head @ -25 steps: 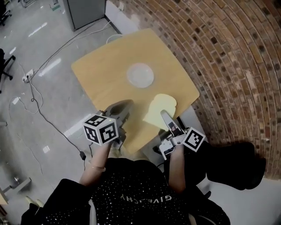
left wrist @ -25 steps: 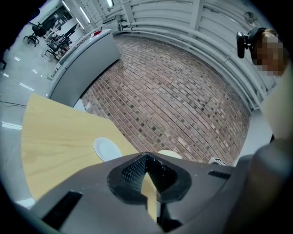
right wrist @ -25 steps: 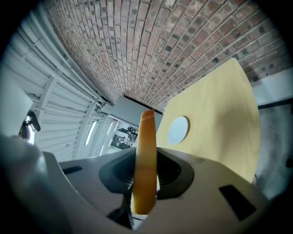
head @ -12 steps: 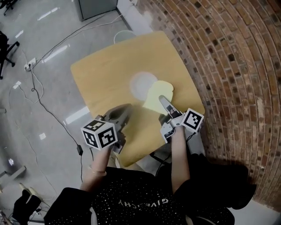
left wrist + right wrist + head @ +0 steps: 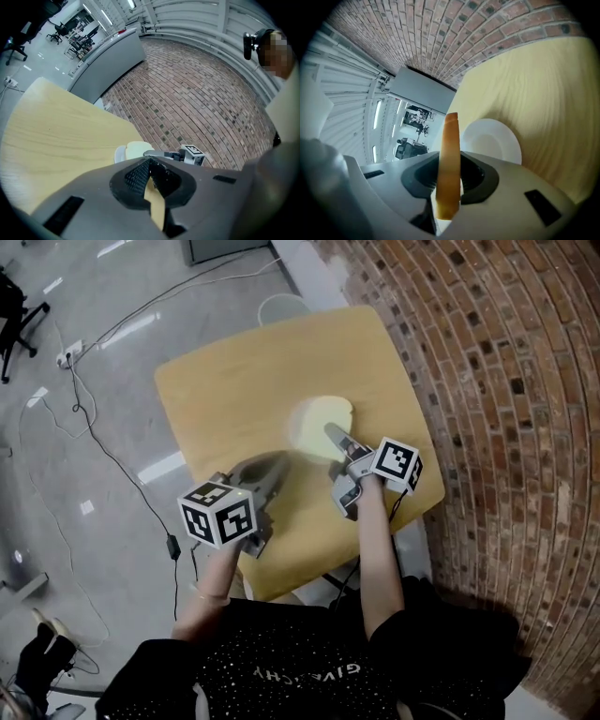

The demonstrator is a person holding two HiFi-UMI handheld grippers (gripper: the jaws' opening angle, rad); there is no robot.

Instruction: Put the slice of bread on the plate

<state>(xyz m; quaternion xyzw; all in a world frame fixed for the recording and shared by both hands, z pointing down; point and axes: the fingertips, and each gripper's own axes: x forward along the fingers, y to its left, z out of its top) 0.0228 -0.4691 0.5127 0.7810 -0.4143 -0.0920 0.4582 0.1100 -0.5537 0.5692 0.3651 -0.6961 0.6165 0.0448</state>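
A pale slice of bread hangs over the white plate near the middle of the yellow table, and it hides most of the plate. My right gripper is shut on the slice's near edge. In the right gripper view the slice stands edge-on between the jaws, with the plate just beyond. My left gripper hovers over the table to the left of the plate, shut and with nothing in it. The left gripper view shows the slice over the plate's rim.
A curved brick wall runs close along the table's right side. To the left is grey floor with cables and a power strip. A grey cabinet stands beyond the table's far edge.
My right gripper has carried the slice from the table's near right edge toward the middle, over the plate. The left gripper has shifted a little forward.
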